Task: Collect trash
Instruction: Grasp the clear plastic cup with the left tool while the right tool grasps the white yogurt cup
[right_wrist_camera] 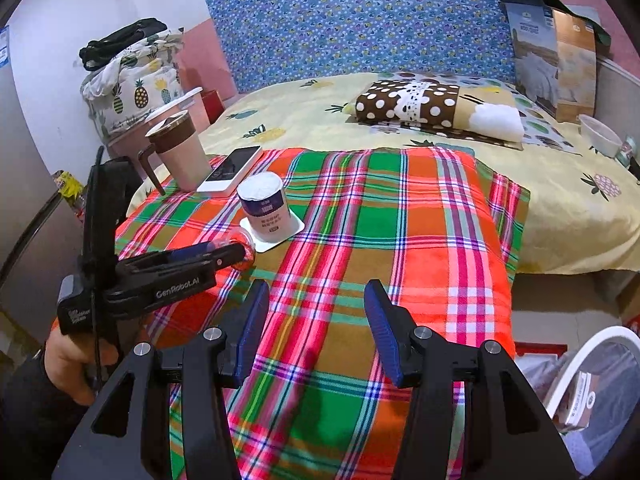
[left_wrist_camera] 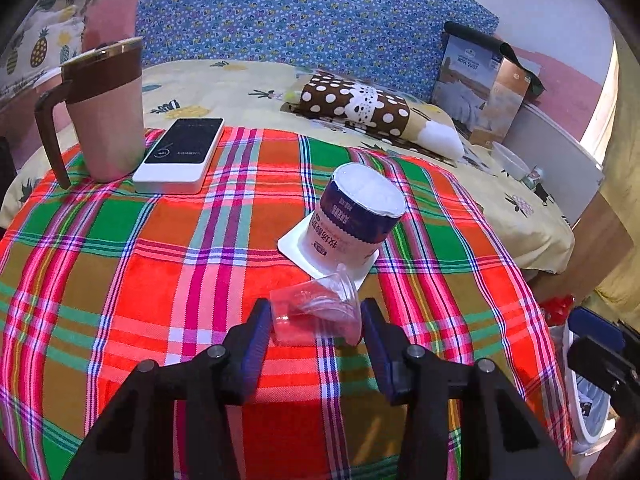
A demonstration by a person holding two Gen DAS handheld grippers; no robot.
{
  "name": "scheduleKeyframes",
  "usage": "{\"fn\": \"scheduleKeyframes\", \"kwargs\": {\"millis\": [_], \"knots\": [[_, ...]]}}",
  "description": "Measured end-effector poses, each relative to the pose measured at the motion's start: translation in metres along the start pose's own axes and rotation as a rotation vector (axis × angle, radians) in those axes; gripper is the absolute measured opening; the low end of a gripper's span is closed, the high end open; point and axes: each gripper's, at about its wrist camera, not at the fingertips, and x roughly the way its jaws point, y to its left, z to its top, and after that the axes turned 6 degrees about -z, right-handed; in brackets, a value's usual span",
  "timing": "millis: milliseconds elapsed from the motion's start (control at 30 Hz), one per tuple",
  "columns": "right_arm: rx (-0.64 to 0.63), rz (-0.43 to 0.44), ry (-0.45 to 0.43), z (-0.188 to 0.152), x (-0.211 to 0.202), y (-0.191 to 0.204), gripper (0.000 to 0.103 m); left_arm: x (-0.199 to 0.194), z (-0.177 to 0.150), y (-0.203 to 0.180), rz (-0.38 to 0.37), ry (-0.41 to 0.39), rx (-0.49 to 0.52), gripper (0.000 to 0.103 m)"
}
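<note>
Clear crumpled plastic cup (left_wrist_camera: 316, 312) lay on its side on plaid cloth (left_wrist_camera: 160, 280), near upturned yogurt tub (left_wrist_camera: 356, 216); left gripper (left_wrist_camera: 316, 322) fingers pinched it. Right gripper (right_wrist_camera: 316, 300) gaped, empty.

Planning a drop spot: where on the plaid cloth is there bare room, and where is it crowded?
Free: the right half of the plaid cloth, from the upturned white yogurt tub across to the cloth's edge by the yellow bedsheet, and the near strip under the right gripper. Crowded: far-left corner, with the pink lidded mug, white power bank, tub and crumpled clear plastic cup between the left gripper fingers.
</note>
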Motion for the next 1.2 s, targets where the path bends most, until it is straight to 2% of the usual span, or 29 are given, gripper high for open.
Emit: {"fn": "scheduleKeyframes", "kwargs": {"millis": [200, 333, 600, 700, 1200], "knots": [[-0.006, 0.017, 0.002, 0.007, 0.007, 0.009, 0.052, -0.023, -0.003, 0.003, 0.000, -0.029, 0.001, 0.046], [-0.025, 0.034, -0.001, 0.015, 0.015, 0.019, 0.058, -0.041, -0.005, 0.012, -0.006, -0.046, -0.009, 0.046], [-0.089, 0.056, 0.008, 0.032, 0.047, 0.039, 0.060, -0.066, -0.010, 0.027, -0.016, -0.067, -0.009, 0.046], [-0.096, 0.046, 0.031, 0.037, 0.061, 0.043, 0.064, -0.070, -0.010, 0.033, -0.022, -0.070, -0.011, 0.046], [-0.112, 0.031, 0.046, 0.050, 0.102, 0.057, 0.064, -0.063, -0.012, 0.054, -0.036, -0.064, -0.031, 0.046]]}}
